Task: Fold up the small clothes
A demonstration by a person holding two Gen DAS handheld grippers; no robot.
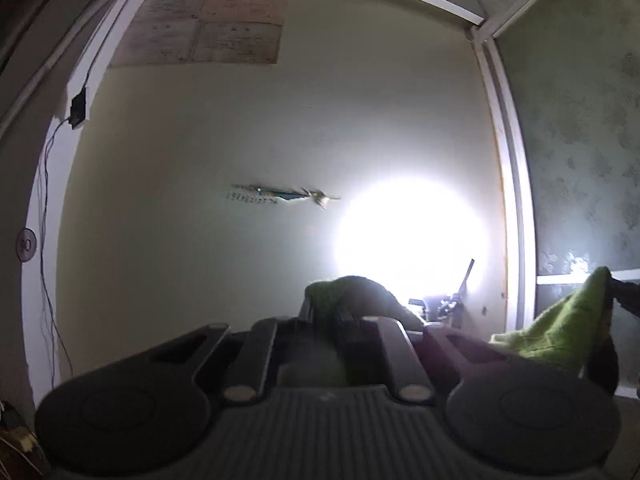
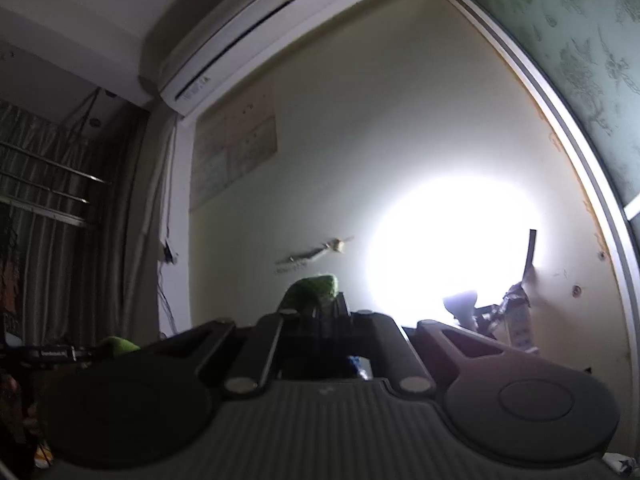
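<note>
Cloth is what both grippers carry: a green garment (image 1: 560, 332), soft, light and limp, raised off any surface toward the wall (image 1: 280, 120). The left gripper (image 1: 332, 304) has its jaws clenched on one bunched edge; the right gripper (image 2: 316, 292) pinches another green fold. It will likely sag between them, so corners or hem ends look the best hold.
</note>
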